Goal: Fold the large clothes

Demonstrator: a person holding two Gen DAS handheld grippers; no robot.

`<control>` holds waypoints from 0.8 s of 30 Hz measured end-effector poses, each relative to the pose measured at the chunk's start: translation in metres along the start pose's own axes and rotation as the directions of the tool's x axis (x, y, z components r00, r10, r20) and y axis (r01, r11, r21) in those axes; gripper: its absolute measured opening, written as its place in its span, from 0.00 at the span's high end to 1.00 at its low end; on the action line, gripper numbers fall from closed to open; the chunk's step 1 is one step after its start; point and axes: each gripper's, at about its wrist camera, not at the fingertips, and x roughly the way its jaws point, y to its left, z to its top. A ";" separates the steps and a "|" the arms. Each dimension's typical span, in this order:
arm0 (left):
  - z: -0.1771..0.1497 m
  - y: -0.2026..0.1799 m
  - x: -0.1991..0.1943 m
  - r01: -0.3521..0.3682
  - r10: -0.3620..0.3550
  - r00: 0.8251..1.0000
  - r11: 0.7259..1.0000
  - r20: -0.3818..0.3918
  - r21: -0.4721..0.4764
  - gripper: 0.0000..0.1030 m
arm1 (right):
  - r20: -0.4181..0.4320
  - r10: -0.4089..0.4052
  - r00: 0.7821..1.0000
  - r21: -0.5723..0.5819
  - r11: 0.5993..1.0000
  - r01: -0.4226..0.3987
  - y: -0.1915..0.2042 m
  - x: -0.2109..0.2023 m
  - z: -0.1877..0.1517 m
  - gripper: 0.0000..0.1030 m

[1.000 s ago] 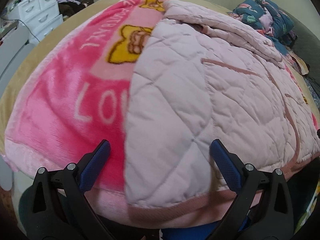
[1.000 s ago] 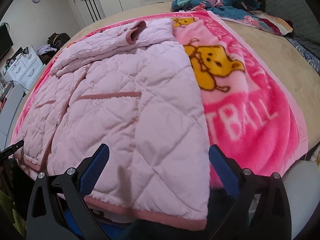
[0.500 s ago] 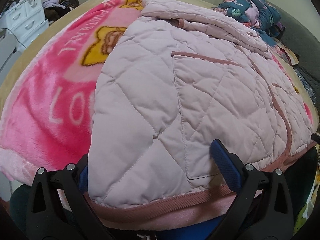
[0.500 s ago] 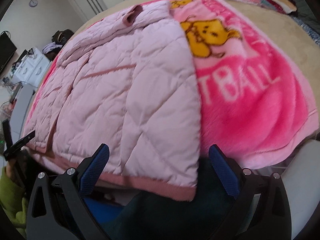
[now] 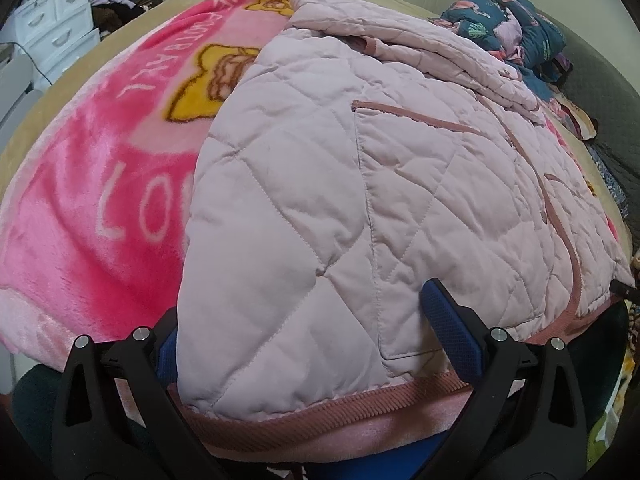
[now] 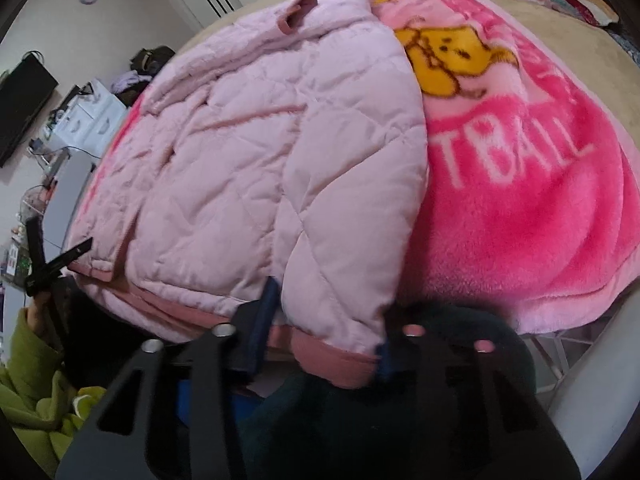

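A pale pink quilted jacket lies spread flat on a bright pink cartoon blanket, its sleeves folded across the top. My left gripper stands open astride the jacket's near left corner. The darker ribbed hem runs between its fingers, and the left finger is half hidden under the cloth. In the right wrist view, my right gripper has its jaws closing on the jacket's near right corner, with the cloth and hem bunched between the blue pads.
The blanket covers a beige bed whose near edge is just under both grippers. Patterned bedding is heaped at the far end. White drawers stand left of the bed. A green sleeve shows at the lower left.
The right gripper's jaws came from wide apart to pinching the jacket's right corner. The left gripper shifted onto the jacket's left corner, which now lies between its open fingers.
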 end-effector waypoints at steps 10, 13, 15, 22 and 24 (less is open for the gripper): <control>0.003 0.008 -0.015 0.028 -0.027 0.999 0.999 0.037 -0.031 0.60 | 0.195 0.102 0.975 -0.031 0.995 -0.098 0.017 -0.039 0.031 0.85; 0.004 0.006 -0.021 0.026 -0.025 0.999 0.999 0.038 -0.019 0.72 | 0.228 0.115 0.967 -0.048 0.993 -0.107 0.022 -0.045 0.040 0.85; 0.006 0.002 -0.026 0.021 -0.021 0.999 1.000 0.050 0.000 0.77 | 0.246 0.124 0.961 -0.055 0.992 -0.114 0.023 -0.047 0.045 0.85; 0.011 -0.003 -0.032 0.037 -0.039 0.998 0.999 0.054 0.029 0.85 | 0.286 0.141 0.948 -0.068 0.990 -0.127 0.027 -0.051 0.056 0.85; 0.011 -0.003 -0.034 0.048 -0.050 0.997 0.999 0.059 0.024 0.86 | 0.297 0.142 0.944 -0.068 0.990 -0.127 0.028 -0.052 0.058 0.85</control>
